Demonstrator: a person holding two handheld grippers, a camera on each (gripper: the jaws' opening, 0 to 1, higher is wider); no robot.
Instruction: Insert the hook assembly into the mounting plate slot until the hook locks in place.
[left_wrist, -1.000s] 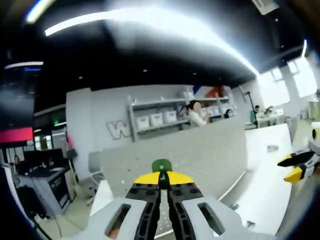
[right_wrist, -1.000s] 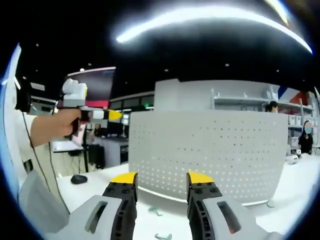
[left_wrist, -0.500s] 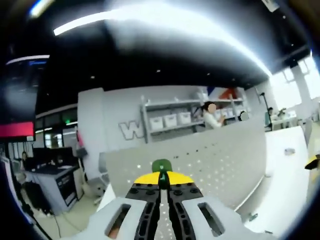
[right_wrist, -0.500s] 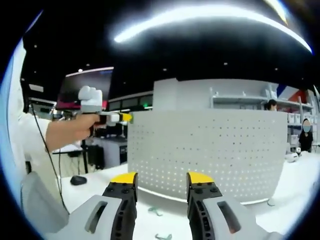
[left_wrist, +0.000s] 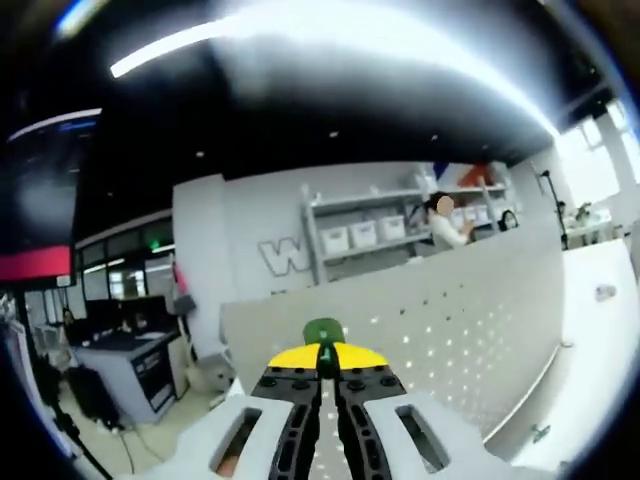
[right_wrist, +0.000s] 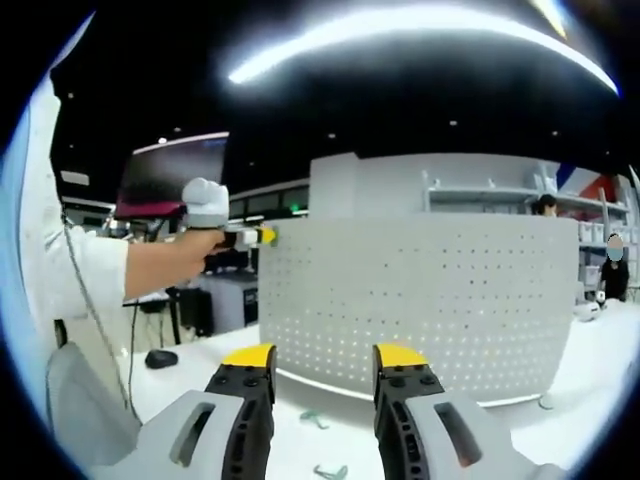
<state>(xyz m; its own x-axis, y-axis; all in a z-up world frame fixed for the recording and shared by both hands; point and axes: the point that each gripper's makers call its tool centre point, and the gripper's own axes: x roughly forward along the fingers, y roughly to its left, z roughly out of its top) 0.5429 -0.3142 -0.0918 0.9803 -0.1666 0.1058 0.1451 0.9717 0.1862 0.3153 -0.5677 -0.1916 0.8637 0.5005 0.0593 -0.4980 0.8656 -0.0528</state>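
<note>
Standing upright on a white tabletop (right_wrist: 180, 365), the perforated white mounting plate (right_wrist: 420, 300) takes up centre and right of the right gripper view, curved by the fisheye, rows of small holes across it. Right gripper (right_wrist: 324, 362) sits at frame bottom w/ its yellow-tipped jaws spread apart, nothing between them. Two small green hooks lie on the tabletop betw. the jaws: one (right_wrist: 312, 421) nearer the plate's foot, another (right_wrist: 330, 471) at the bottom edge. Dark computer mouse (right_wrist: 160, 358) sits on the tabletop at lower left.

Left gripper (right_wrist: 262, 236) comes in from the left of that view, held by a hand (right_wrist: 205, 243) on a bare forearm w/ white sleeve (right_wrist: 75, 275), its yellow tip just beside the plate's upper left corner; can't tell if touching.

In the left gripper view, left gripper (left_wrist: 326, 358) jaws are pressed together at bottom centre, pinching a green hook (left_wrist: 323, 333) that pokes up above the yellow tips. Plate (left_wrist: 440, 330) runs from centre to right behind it, seen at a slant.

Room: dark ceiling w/ long bright light strip (right_wrist: 420, 40) across the top, grey wall w/ large "W" lettering (left_wrist: 282, 257), shelving w/ white bins (left_wrist: 365, 235), person in white (left_wrist: 447, 222) by the shelves, upper right. Dark monitor (right_wrist: 175, 175) at upper left of right gripper view.
</note>
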